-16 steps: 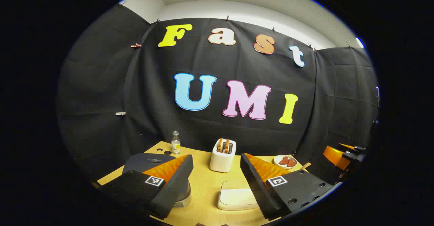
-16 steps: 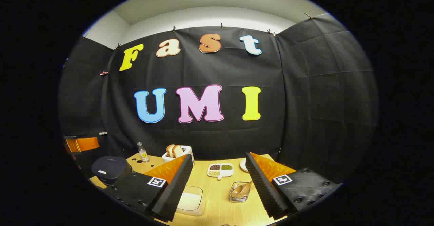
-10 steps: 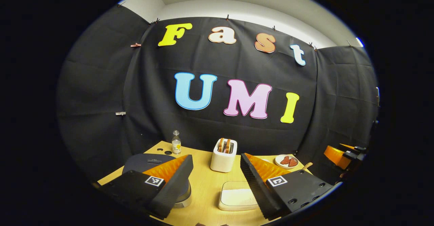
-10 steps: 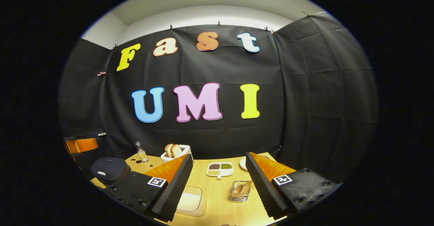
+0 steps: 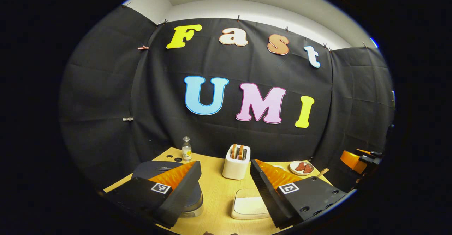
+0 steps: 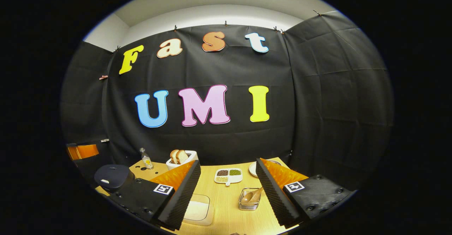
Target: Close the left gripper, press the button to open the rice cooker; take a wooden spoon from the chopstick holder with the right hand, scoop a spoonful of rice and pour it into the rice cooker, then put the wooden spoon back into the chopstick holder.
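Step one not begun. Left tongs [image 5: 226,187] gape, empty, above near edge; rice cooker [image 5: 166,169], lid down, at surface's left edge. Right tongs [image 6: 227,189] gape, empty. Next: close left tongs, press button.

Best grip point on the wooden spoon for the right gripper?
Probably the handle: the wooden spoon leans in the wire holder, bowl down, handle rising up and right above the rim. Bring the open right gripper down from above onto that free end.

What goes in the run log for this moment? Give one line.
phase: start | left gripper: open | right gripper: open | dark round rice cooker: lid shut | wooden spoon: in wire chopstick holder
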Demonstrator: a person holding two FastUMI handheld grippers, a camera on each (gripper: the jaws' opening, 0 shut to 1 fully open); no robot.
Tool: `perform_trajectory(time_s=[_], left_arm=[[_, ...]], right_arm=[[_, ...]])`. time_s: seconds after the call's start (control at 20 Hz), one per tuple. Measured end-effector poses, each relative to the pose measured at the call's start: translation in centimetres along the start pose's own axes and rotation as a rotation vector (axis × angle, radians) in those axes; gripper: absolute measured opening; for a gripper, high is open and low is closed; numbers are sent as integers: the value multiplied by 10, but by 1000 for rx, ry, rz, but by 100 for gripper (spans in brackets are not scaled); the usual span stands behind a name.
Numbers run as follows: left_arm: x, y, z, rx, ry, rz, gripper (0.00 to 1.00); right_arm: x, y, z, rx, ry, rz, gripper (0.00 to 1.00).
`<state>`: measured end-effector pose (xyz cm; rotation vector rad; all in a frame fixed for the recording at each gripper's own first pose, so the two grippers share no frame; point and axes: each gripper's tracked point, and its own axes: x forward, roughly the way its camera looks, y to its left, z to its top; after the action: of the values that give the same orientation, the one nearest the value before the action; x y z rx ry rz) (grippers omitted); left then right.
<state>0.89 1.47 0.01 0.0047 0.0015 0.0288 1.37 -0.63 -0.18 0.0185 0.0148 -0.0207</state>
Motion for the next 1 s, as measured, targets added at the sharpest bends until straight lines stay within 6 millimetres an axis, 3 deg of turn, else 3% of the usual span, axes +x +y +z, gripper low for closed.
perform_trajectory(time_s=[0.45, 0.75, 0.95, 1.0], left_arm=[[-1, 8, -1, -5, 11, 1, 95], [7, 34, 1, 7, 39, 40, 94], [12, 64, -4, 6, 79, 77, 83], [15, 73, -5, 8, 89, 97, 69]], right_arm=[[-2, 2, 2, 4, 1, -6, 98], [-4, 1, -1, 8, 12, -8, 98], [-5, -4, -4, 6, 19, -19, 98], [-5, -6, -6, 8, 30, -20, 98]])
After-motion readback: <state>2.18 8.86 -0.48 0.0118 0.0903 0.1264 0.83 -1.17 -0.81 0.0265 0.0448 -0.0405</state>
